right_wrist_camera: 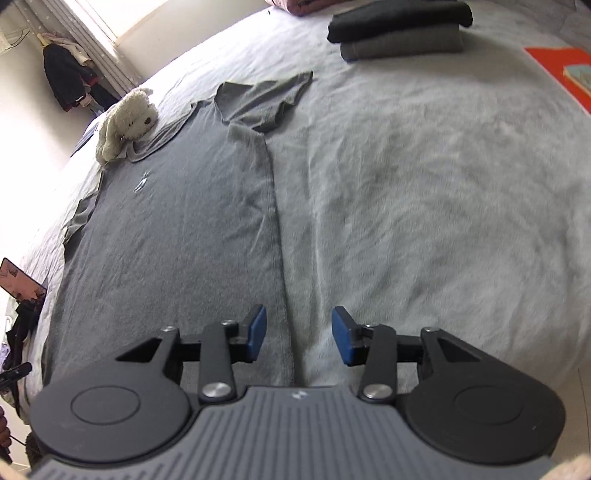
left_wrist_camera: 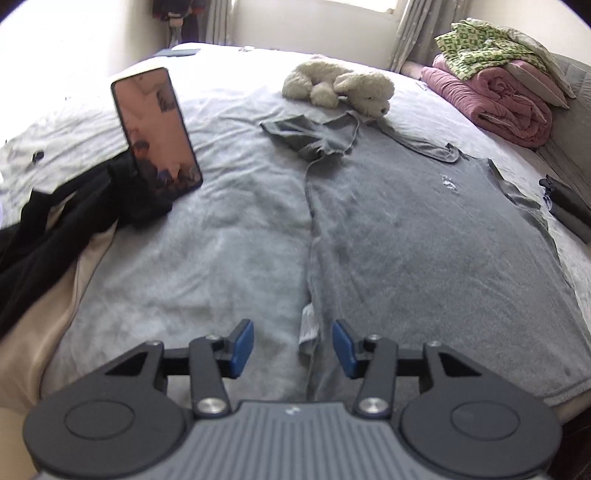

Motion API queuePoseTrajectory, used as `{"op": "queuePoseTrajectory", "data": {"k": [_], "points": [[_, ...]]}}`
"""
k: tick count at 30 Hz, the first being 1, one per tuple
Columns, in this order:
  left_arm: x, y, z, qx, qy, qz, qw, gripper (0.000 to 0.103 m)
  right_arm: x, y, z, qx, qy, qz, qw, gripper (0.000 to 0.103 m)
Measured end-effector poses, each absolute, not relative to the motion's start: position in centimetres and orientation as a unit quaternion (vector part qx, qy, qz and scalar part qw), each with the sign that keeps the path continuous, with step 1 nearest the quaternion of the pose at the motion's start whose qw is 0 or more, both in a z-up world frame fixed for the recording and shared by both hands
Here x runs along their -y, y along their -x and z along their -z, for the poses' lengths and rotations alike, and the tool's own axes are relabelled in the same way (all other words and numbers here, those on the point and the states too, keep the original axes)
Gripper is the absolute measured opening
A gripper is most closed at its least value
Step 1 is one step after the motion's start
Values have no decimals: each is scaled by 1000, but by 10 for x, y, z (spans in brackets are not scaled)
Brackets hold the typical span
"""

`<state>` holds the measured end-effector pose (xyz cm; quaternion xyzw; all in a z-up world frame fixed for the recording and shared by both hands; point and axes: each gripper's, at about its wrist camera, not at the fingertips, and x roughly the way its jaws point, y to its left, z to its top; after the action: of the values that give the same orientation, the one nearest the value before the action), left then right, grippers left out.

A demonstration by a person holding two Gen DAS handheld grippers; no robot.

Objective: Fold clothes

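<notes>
A grey T-shirt (left_wrist_camera: 424, 240) lies spread flat on the bed, front up, with a small white mark on the chest. Its collar points toward the far side and both sleeves are crumpled. In the right wrist view the same grey T-shirt (right_wrist_camera: 177, 236) fills the left half. My left gripper (left_wrist_camera: 293, 345) hovers over the shirt's left side seam near the hem, open, with only the seam and a white care label (left_wrist_camera: 308, 326) below it. My right gripper (right_wrist_camera: 298, 334) hovers over the shirt's right side seam near the hem, open, with nothing pinched between the blue pads.
A white plush dog (left_wrist_camera: 340, 86) rests by the collar. A phone (left_wrist_camera: 157, 134) stands propped on dark clothing (left_wrist_camera: 55, 236) at the left. Folded dark and grey garments (right_wrist_camera: 400, 31) are stacked at the far right. Pink and green bedding (left_wrist_camera: 498, 88) is piled by the headboard.
</notes>
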<state>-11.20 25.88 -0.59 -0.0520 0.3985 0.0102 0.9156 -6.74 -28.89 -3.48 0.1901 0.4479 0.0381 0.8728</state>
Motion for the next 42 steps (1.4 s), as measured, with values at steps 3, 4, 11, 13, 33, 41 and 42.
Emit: {"op": "queuePoseTrajectory", "data": {"k": [3,4,11,13,33,41,42], "points": [[-238,91,7,-369,44,2,929,61,271,48,38,-417,-171,-31,892,45],[-230,83,10,-360,48,6,932,63,263,39,41,-407,-167,-31,898,45],[-180,24,51,-303,44,-2,952,73,198,-21,69,-351,-123,-35,928,49],[-174,13,65,-299,27,-6,954,74,183,-31,77,-340,-91,-36,935,55],[-210,36,59,-336,-20,20,941,90,205,-3,79,-335,0,-33,942,81],[-177,3,56,-309,-18,48,950,90,165,-28,72,-321,28,-68,944,81],[-173,-2,60,-312,-21,49,949,90,160,-31,74,-323,28,-72,943,81]]}}
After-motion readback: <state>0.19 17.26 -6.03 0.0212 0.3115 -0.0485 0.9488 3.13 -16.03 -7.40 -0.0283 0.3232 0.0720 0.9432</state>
